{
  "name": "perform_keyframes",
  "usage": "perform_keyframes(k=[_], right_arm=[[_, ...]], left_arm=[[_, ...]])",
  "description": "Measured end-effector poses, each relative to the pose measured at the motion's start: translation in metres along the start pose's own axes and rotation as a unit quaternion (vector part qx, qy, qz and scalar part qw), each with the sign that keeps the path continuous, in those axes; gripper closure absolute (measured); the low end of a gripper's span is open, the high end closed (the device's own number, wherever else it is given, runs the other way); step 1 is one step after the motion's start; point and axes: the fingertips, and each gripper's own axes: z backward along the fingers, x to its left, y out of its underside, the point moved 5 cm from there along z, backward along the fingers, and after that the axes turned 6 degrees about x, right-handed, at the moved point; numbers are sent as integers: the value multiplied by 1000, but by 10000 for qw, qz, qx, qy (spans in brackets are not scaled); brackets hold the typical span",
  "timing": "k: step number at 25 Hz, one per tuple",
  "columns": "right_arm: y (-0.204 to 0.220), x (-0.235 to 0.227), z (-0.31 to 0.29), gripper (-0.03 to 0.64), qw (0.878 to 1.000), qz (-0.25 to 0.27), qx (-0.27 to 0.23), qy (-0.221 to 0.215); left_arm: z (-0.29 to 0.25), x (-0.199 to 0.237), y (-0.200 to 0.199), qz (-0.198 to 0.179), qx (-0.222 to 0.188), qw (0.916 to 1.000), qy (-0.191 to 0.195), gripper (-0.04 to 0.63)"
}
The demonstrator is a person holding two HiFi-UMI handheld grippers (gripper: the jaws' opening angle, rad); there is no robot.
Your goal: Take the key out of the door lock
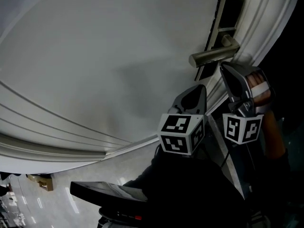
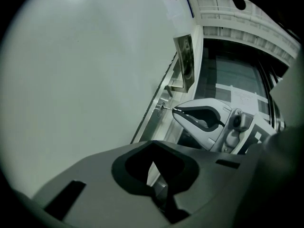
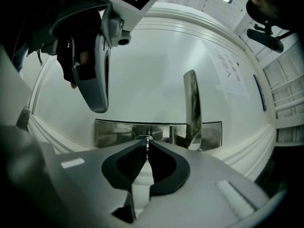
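The key stands thin and edge-on in the lock cylinder of the steel lock plate. My right gripper is shut on the key, its tips right at the plate. The left gripper view shows the same from the side: the right gripper's tip meets the key at the door's edge. My left gripper is shut on nothing and hangs apart from the lock, beside the right one. In the head view the key is hidden behind the grippers.
A steel lever handle juts out of the white door just above my right gripper. Moulded door trim runs along the right. The left gripper sits lower, close to the door face.
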Motion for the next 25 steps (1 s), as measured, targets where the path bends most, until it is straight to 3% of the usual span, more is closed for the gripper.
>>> perform_keyframes(k=[25], right_arm=[[1, 2, 2, 604, 10000, -29, -14, 18]], left_arm=[[-3, -2, -2, 18, -80, 9999, 61, 595]])
